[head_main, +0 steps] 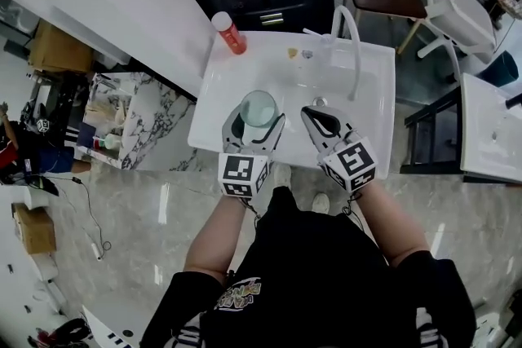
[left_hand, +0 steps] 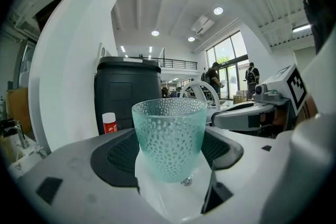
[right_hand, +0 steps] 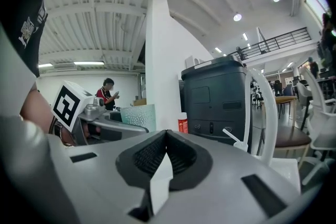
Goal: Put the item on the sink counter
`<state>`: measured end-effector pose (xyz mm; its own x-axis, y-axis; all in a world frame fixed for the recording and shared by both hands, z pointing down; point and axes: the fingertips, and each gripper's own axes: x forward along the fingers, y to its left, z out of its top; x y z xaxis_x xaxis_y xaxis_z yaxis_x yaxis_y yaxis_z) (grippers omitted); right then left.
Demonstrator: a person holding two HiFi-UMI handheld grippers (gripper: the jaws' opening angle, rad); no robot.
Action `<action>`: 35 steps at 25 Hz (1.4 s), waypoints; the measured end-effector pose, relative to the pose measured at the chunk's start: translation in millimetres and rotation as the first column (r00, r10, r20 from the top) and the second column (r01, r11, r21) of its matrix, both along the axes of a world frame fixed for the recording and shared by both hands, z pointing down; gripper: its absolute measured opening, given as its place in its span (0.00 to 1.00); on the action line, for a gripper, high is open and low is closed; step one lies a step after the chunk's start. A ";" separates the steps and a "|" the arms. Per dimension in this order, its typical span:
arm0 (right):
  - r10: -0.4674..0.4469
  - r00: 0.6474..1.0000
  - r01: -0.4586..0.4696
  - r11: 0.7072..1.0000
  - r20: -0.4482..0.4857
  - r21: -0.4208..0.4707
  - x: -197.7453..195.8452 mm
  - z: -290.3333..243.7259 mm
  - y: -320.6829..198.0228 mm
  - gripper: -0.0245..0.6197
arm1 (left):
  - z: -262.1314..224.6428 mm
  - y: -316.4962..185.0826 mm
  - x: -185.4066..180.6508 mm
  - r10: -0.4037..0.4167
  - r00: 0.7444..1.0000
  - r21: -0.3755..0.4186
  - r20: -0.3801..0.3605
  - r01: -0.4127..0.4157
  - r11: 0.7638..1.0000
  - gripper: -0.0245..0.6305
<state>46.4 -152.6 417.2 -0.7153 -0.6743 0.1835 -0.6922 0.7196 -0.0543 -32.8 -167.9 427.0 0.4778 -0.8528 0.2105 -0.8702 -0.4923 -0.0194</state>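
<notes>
head view: we see the left gripper clenched on the glass. one jaw presses each side of the glass, which stands upright with its mouth up. the glass sits right between the pads, near the jaw tips, and rises above them. it is over the left part of the white sink; we cannot tell whether its base touches the sink.

in the left gripper view the dimpled pale green glass fills the gap of the left gripper, with both dark pads against its lower sides. past the left jaw, further off, stands a red bottle with a white cap.

the right gripper hangs just beside the left one, to its right, over the basin. in the right gripper view its jaws are pressed together at the tips with nothing between them. from there the glass shows off to the left, well clear of those jaws. ahead of the right gripper and a little to its right rises the white faucet.
</notes>
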 end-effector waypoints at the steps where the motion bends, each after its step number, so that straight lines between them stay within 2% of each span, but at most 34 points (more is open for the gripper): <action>1: 0.008 1.000 -0.008 1.000 -0.001 -0.006 -1.7 2.2 -6.8 0.12 | 2.7 -8.8 -0.2 0.010 1.000 -0.004 -0.001 -0.010 1.000 0.55; 12: 0.088 0.996 -0.089 0.994 -0.030 -0.056 -18.7 22.9 -77.6 0.12 | 37.7 -101.8 -13.0 0.076 0.997 -0.048 0.000 -0.076 0.996 0.55; 22: 0.133 0.989 -0.139 0.985 -0.061 -0.098 -29.9 43.9 -116.5 0.12 | 69.7 -163.5 -24.7 0.082 0.997 -0.066 -0.012 -0.083 0.994 0.55; 35: 0.209 0.974 -0.220 0.963 -0.084 -0.157 -25.9 73.7 -149.6 0.12 | 117.7 -226.6 -15.9 0.103 0.993 -0.053 0.054 -0.100 0.994 0.55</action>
